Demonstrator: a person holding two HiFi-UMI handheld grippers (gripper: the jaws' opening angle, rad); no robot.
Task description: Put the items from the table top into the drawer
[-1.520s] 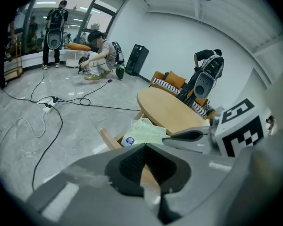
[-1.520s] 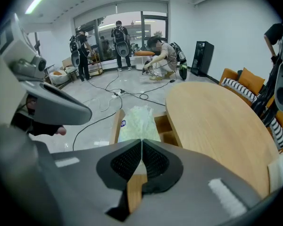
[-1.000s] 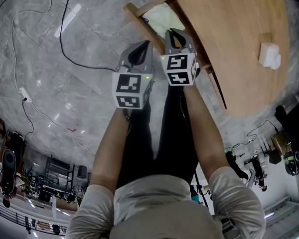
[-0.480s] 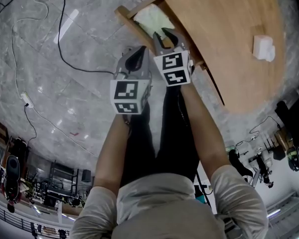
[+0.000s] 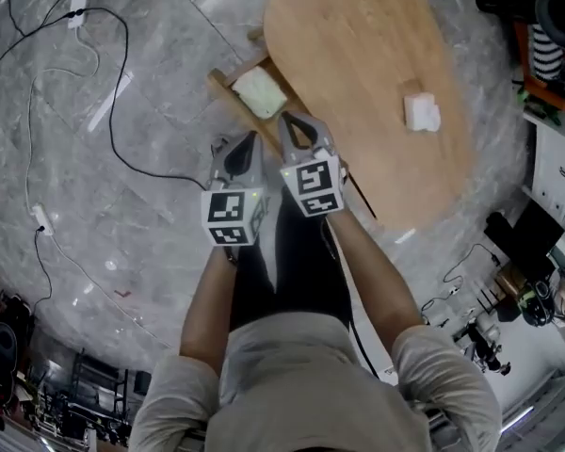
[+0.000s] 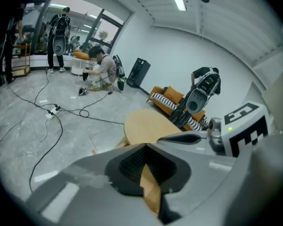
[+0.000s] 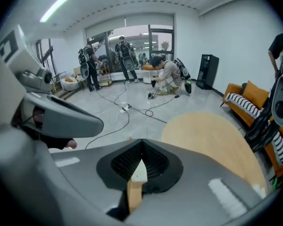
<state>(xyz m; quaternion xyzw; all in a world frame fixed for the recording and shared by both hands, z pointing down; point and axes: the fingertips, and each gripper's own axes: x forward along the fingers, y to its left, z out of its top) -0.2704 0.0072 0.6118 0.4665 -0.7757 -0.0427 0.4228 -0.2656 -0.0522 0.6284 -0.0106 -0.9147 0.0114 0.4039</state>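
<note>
The oval wooden table (image 5: 358,55) has its drawer (image 5: 228,90) pulled out at the left, and a pale flat item (image 5: 261,93) lies inside it. A white item (image 5: 421,113) rests on the table top at the right. My left gripper (image 5: 248,141) and right gripper (image 5: 298,121) hang side by side above the drawer's near end, both shut and empty. In the left gripper view the left gripper (image 6: 145,146) has its jaws meeting at the tip. The right gripper (image 7: 141,149) has just been closing its jaws, with nothing between them.
Black cables and a power strip (image 5: 75,3) lie on the grey floor to the left. White shelving and gear (image 5: 556,158) stand to the right of the table. An orange sofa (image 7: 247,95) and several people are further off.
Both grippers have lifted up and away from the drawer, staying side by side. The head view now takes in the whole table top and the drawer.
</note>
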